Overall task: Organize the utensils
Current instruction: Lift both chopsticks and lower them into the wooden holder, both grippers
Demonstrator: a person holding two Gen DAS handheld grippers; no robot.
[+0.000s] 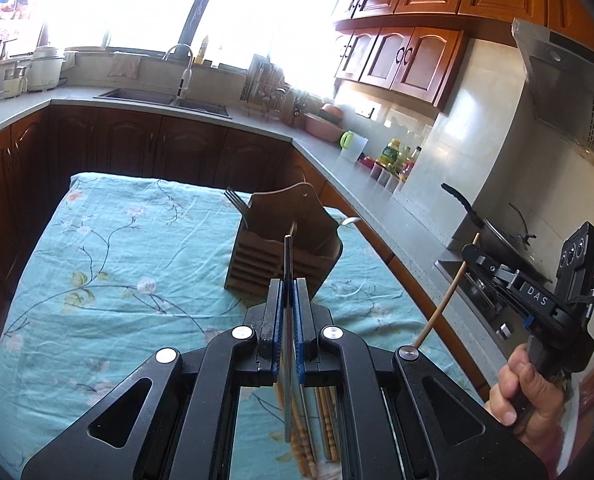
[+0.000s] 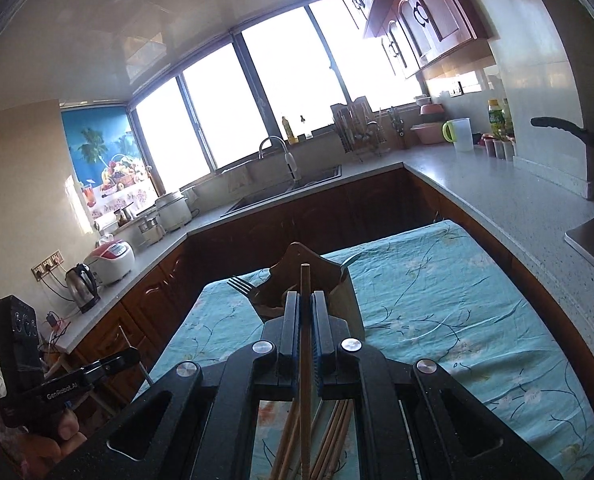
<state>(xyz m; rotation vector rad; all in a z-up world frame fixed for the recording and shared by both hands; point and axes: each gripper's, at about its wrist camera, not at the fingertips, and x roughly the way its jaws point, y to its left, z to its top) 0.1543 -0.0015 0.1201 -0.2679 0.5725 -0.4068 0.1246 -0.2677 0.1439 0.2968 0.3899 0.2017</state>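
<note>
The left gripper [image 1: 288,286] has its jaws pinching a thin metal chopstick [image 1: 288,256], whose dark tip sticks out straight ahead of the jaws toward the wooden utensil holder [image 1: 285,240]. That holder stands upright on the surface, which is covered by a teal floral cloth [image 1: 109,264], just beyond the jaws. A fork [image 1: 235,202] leans out of the holder to the left of the jaws, and a spoon [image 1: 347,222] pokes out on the right. The right gripper [image 2: 306,300] has its jaws clamped on a wooden chopstick [image 2: 305,280] that runs between them and points at the same holder directly ahead. Below and behind both pairs of jaws, loose wooden chopsticks [image 2: 333,436] lie on the cloth. In the left wrist view, the right hand [image 1: 525,392] grips its tool well off to the right of the jaws.
</note>
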